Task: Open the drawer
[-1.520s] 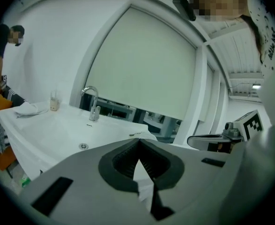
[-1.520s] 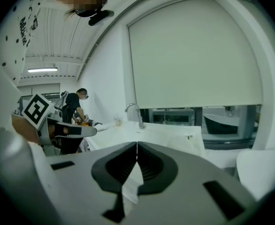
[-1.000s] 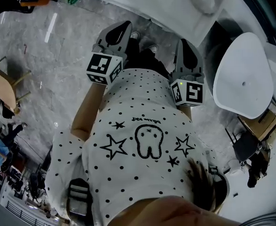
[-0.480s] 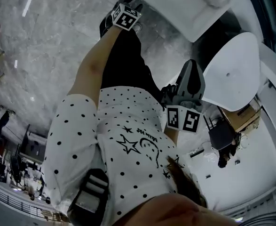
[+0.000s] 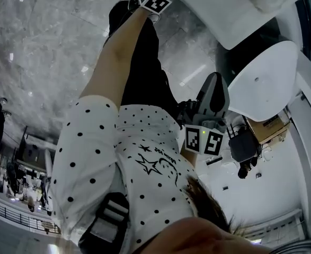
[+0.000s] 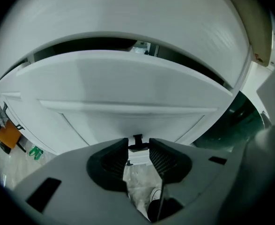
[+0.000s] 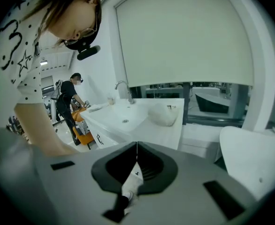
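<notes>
**Left gripper** [image 6: 138, 148]: held at the end of the outstretched arm, far from the torso, low against the white vanity. The jaws stand apart and have just been closing.

**Handle** [image 6: 137, 141]: small and black, seen in the gap at the jaw tips. Whether the pads touch it cannot be confirmed.

**Drawer** [image 6: 128, 97]: its white front lies directly ahead of the left gripper, under the white countertop [image 6: 128, 22]. A dark gap runs along its top edge.

**Right gripper** [image 7: 137, 148]: held near the torso, on the right, close to a white chair [image 5: 264, 81]. The jaws are together with nothing between them.
</notes>
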{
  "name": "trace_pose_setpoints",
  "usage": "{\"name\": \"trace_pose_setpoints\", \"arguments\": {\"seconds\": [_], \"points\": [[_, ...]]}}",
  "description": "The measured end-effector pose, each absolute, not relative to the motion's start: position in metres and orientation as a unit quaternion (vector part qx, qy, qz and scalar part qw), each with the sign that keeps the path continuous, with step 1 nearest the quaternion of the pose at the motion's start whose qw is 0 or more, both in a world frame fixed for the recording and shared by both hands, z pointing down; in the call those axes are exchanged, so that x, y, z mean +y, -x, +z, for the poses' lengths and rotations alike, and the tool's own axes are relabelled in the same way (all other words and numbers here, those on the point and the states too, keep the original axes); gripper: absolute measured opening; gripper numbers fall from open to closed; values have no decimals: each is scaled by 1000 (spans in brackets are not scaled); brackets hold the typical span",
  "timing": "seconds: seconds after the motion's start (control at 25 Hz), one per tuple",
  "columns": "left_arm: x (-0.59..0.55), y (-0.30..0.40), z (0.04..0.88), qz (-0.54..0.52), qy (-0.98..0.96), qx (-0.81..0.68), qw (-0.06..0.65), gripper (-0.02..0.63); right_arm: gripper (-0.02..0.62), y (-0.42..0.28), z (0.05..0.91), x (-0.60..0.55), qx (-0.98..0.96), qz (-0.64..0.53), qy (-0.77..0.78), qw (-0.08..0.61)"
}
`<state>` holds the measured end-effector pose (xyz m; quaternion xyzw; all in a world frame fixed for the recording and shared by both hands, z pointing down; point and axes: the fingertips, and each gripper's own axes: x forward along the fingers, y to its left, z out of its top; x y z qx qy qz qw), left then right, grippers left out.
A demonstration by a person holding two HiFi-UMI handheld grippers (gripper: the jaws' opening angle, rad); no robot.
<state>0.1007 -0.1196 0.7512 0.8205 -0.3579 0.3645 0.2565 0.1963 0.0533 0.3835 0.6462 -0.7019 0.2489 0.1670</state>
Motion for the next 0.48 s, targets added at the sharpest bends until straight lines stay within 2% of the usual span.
{"name": "trace_pose_setpoints", "arguments": {"seconds": [0.48], "points": [[-92, -86, 751, 350, -822, -359, 268, 131, 14, -183, 397, 52, -704, 258, -641, 164]]}}
